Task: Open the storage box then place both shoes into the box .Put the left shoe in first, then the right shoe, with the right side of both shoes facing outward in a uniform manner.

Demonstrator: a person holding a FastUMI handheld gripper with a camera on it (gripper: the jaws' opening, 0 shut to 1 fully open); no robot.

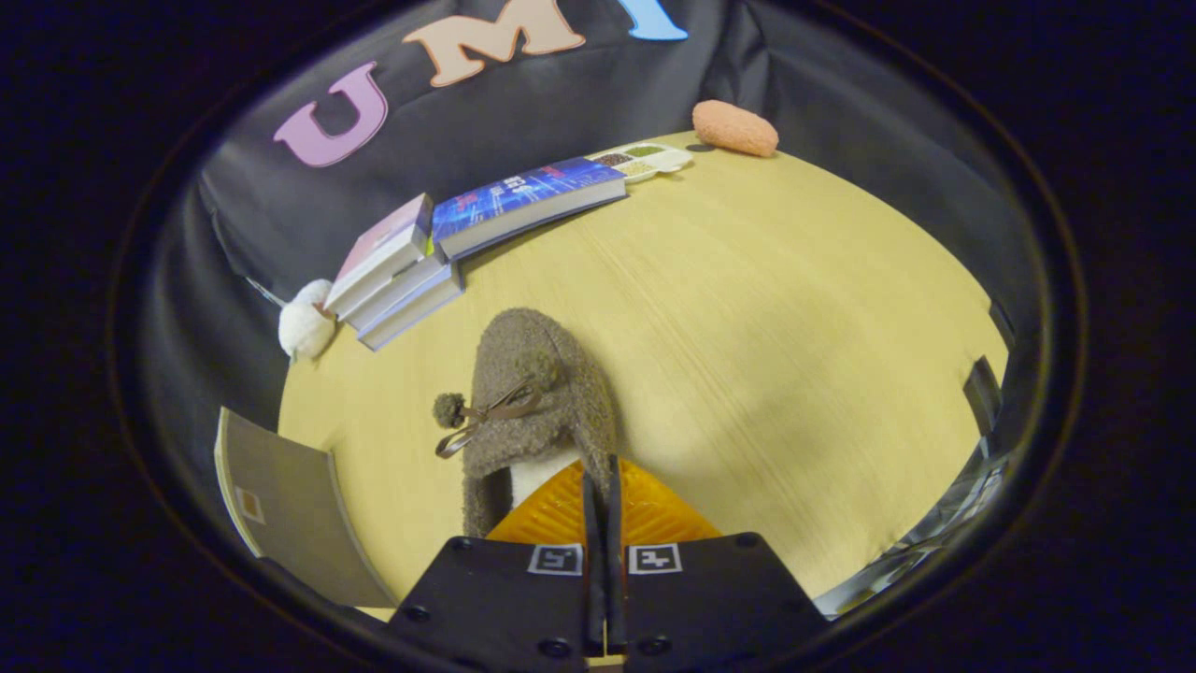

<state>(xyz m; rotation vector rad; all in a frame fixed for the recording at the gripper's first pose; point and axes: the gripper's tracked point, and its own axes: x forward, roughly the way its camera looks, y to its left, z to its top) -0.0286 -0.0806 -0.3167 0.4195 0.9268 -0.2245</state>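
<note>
- The gripper (603, 486) has its two fingers drawn tight together, with almost no gap between them, pinched on the heel rim of the fuzzy brown shoe (537, 402). Both fingers seem to press on that rim, so I take the shoe as held.
- The shoe stretches away from the fingertips, toe pointing ahead, with a small bow and pompom (450, 409) on its near left side. Whether it is lifted or resting on the table (794, 355) cannot be told.
- The step in hand, as I judge it, is carrying a shoe toward the box. Whether this is the left or the right shoe is unclear.
- Left of the fingers and close by is a grey flat panel (280, 505), likely the storage box's lid or wall; its opening is hidden.
- The next move calls for swinging the shoe left toward that panel, keeping the pinch firm and turning the shoe so its right side faces out.
- Beyond the shoe lie stacked books (402, 271), a white plush (306, 322), a compartment tray (645, 161) and an orange plush (735, 128), all well apart.
</note>
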